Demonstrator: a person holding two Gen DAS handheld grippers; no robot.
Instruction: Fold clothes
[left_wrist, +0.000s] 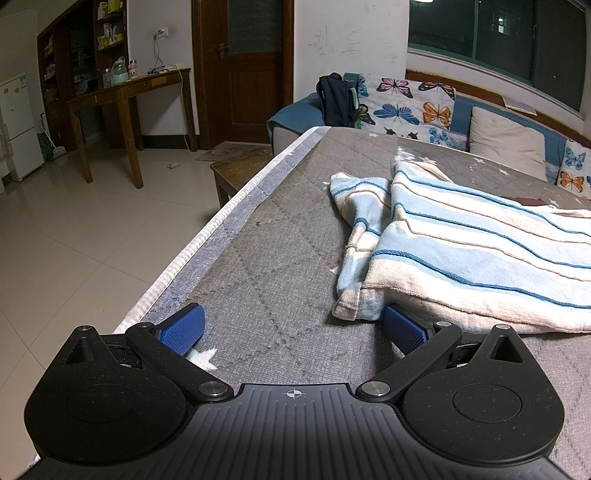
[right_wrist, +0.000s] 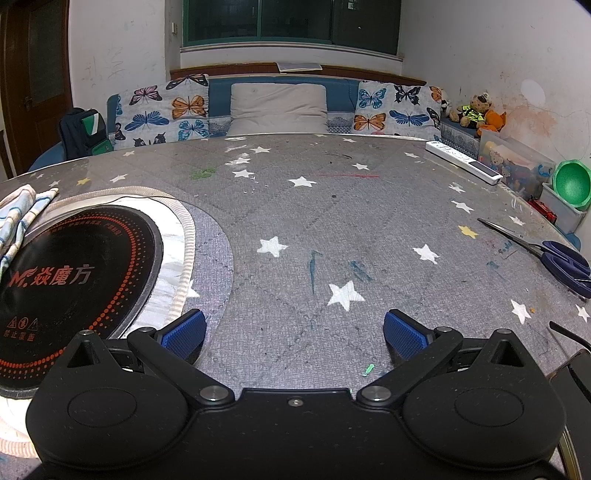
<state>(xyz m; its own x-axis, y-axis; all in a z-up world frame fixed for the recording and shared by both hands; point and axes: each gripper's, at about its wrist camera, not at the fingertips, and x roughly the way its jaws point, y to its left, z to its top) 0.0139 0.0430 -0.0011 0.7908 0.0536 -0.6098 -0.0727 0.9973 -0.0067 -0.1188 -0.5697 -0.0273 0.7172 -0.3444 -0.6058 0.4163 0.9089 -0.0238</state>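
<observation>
The left gripper (left_wrist: 293, 330) is hovering with its jaws spread wide and gripping nothing; its right pad (left_wrist: 404, 330) is sitting just beside the near hem of the striped garment (left_wrist: 461, 251), which is lying crumpled on the grey table cover (left_wrist: 258, 240). The right gripper (right_wrist: 295, 334) is likewise standing released over bare cover, with scissors (right_wrist: 554, 254) lying to its right.

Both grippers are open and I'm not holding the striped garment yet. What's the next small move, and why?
Probably ease the left gripper right and forward onto the near hem of the striped garment. It is open and empty, and its right finger already sits at that hem. The right gripper is over bare table cover, with only a garment edge far to its left.
</observation>
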